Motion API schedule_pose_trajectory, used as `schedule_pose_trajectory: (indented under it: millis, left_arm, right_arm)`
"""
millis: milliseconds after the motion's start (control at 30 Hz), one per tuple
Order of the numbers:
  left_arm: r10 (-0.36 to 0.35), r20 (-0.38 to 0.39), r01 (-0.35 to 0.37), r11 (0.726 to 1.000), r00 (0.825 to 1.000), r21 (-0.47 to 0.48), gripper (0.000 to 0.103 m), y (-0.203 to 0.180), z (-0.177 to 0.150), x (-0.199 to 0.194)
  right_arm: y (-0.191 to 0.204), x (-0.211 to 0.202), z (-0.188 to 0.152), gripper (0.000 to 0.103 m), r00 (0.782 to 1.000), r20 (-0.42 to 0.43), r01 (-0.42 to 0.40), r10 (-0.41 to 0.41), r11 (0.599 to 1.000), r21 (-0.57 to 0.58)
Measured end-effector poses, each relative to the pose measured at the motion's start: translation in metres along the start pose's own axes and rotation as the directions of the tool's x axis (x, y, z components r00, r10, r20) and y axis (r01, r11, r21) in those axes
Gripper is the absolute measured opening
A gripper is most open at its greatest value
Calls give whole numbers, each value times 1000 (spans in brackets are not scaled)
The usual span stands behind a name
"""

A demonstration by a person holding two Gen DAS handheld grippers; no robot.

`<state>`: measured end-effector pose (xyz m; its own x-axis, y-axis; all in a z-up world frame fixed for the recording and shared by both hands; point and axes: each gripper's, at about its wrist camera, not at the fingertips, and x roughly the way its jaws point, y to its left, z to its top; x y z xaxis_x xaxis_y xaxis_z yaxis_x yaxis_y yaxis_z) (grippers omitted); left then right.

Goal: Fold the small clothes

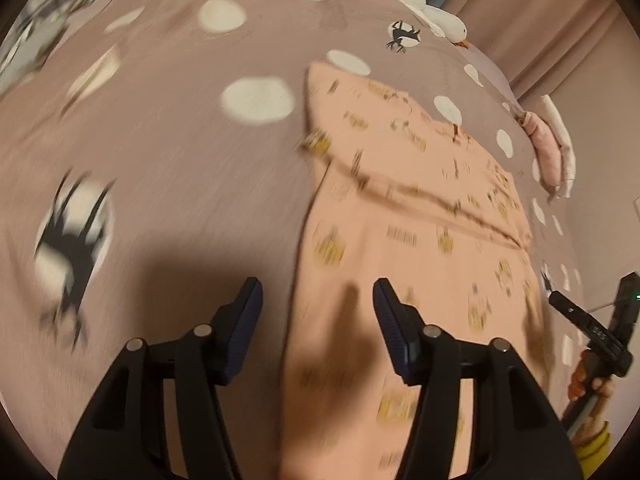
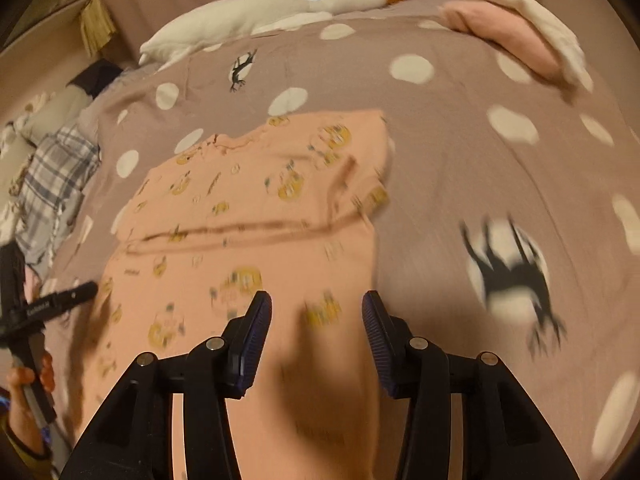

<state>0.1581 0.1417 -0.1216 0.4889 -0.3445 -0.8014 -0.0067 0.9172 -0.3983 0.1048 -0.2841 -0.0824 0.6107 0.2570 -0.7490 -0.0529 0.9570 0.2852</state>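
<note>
Left gripper seen at bottom center, jaws spread, nothing pinched. Right gripper likewise spread and empty. Peach printed garment laid flat mid-frame on the dotted mauve bedcover. Folded pink-white clothes placed upper right; goose plush at top.

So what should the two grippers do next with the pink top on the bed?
Probably lower both and pinch the near hem. The left gripper and right gripper are both open and empty above the near end of the peach-pink printed cotton top. It lies on the mauve spotted bedspread with one sleeve already folded in, so folding the bottom up toward the neck looks like the next step.
</note>
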Motion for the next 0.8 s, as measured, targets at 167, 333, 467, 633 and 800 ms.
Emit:
schedule_pose_trajectory:
  millis: [167, 333, 467, 633, 800]
  left_arm:
    - [-95, -44, 93, 994, 994, -54, 61, 20, -42, -26]
    - [-157, -31, 152, 981, 987, -123, 63, 27, -74, -46]
    - [-158, -31, 153, 980, 987, -130, 63, 23, -85, -51]
    - [-154, -27, 149, 981, 988, -127, 63, 23, -93, -54]
    - [-159, -27, 154, 981, 987, -117, 63, 22, -102, -53]
  right_arm:
    - [-15, -17, -22, 47, 1000, -8, -8, 9, 998, 67]
    - [-19, -30, -45, 47, 1000, -18, -21, 23, 994, 110]
    - [-16, -35, -64, 47, 999, -20, -39, 42, 992, 118]
    - [-18, -43, -80, 47, 999, -30, -34, 38, 993, 117]
    - [-31, -49, -88, 47, 998, -33, -40, 46, 984, 172]
